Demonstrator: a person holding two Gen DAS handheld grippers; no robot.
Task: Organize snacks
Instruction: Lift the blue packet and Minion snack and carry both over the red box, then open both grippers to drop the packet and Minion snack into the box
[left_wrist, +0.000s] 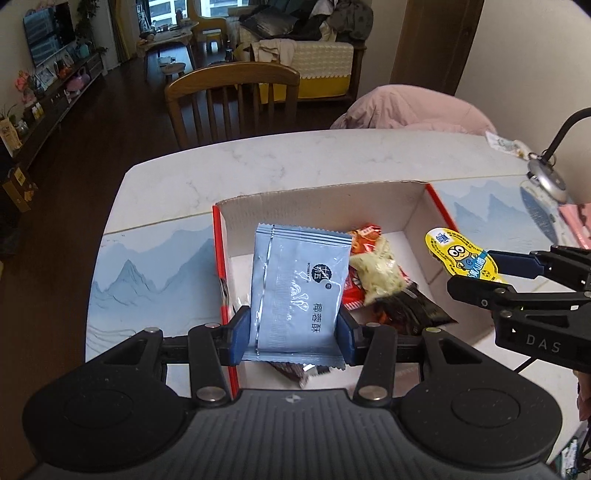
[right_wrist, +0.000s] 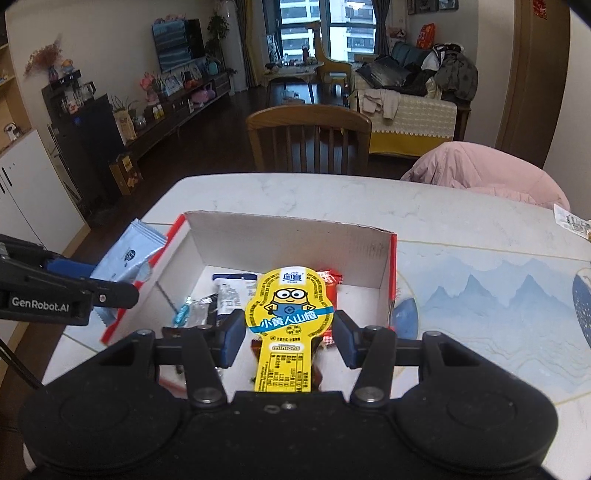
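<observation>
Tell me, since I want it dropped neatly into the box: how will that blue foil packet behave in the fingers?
The blue foil packet probably holds its shape: it stands upright between the left gripper fingers without drooping. Its glossy film looks slippery, so it may slide. It seems light, likely to land flat in the cardboard box.

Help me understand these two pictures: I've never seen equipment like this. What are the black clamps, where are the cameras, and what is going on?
These are two hand-held grippers that a person carries, each with a fisheye camera looking along its two fingers. One picture comes from the left gripper, the other from the right gripper. The left one is shut on a pale blue foil snack packet; the right one is shut on a yellow cartoon-printed snack packet. Both hang over an open white cardboard box with red edges standing on a white marble table. Several other wrapped snacks already lie in the box.
</observation>
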